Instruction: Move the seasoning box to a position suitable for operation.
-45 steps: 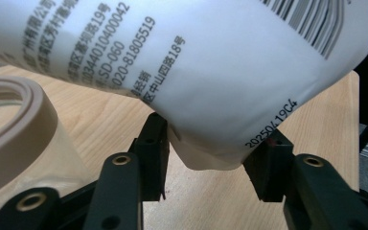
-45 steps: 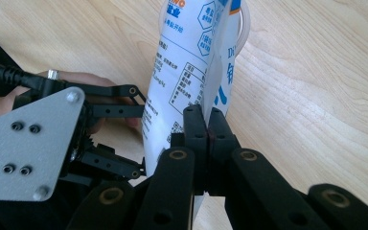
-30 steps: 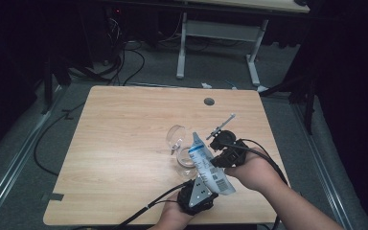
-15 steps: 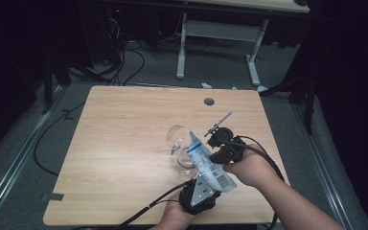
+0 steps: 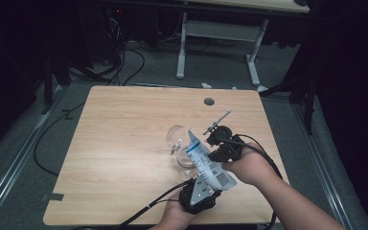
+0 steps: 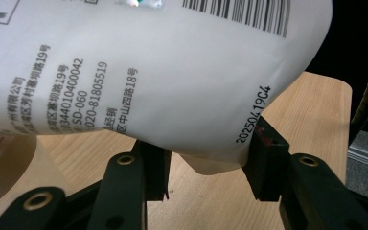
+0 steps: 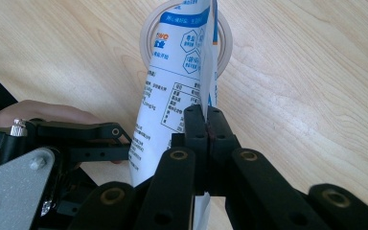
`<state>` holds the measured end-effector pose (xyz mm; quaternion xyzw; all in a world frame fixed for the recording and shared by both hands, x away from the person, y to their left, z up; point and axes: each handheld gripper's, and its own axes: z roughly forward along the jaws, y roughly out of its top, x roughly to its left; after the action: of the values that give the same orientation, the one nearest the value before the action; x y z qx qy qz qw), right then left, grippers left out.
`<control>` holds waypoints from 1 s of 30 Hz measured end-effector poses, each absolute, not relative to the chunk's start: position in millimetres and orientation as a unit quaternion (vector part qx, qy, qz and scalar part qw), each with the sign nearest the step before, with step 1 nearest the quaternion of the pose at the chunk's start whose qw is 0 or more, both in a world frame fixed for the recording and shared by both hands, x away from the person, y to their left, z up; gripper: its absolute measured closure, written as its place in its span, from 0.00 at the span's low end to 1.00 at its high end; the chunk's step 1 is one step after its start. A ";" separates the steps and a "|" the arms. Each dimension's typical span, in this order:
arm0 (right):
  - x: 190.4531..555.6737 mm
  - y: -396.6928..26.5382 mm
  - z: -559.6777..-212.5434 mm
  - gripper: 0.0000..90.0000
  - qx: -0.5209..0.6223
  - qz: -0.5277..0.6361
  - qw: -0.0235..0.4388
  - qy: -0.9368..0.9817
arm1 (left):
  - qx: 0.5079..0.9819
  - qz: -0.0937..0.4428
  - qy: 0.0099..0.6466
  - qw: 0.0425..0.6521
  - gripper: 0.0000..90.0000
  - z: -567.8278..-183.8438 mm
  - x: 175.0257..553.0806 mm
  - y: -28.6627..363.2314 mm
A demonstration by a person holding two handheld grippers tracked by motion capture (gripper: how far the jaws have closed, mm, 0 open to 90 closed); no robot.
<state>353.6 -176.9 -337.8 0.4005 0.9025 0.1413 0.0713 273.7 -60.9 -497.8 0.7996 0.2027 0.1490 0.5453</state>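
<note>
A white pouch [image 5: 206, 160] with blue print and a barcode hangs tilted over the table, its top end above a clear round cup [image 5: 176, 139]. My left gripper [image 5: 205, 181] is near the front edge, its jaws pressed on either side of the pouch's [image 6: 172, 72] bulging bottom end. My right gripper [image 5: 213, 152] comes in from the right and is shut on the pouch's flat side seam [image 7: 206, 96]. In the right gripper view the pouch [image 7: 172, 86] covers the middle of the cup's rim [image 7: 146, 43].
The wooden table [image 5: 124, 143] has a round cable hole [image 5: 209, 101] near its far edge. Black cables trail from both grippers off the front edge. Behind the table are a white desk frame [image 5: 182, 48] and loose cables [image 5: 120, 62] on the floor.
</note>
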 end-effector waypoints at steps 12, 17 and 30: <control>357.4 -175.7 -340.4 1.00 0.408 0.146 0.065 0.899 | 0.802 0.144 0.209 0.541 0.65 -498.1 277.3 -61.8; 358.1 -174.4 -340.5 1.00 0.406 0.147 0.068 0.899 | 0.799 0.142 0.213 0.544 0.65 -497.3 278.2 -61.7; 360.7 -167.6 -336.6 1.00 0.376 0.131 0.064 0.915 | 0.794 0.141 0.213 0.551 0.65 -493.9 277.8 -63.1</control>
<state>360.7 -167.6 -336.6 0.3764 0.9150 0.1307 0.0638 277.8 -63.1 -493.9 0.7944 0.2131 0.1411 0.5510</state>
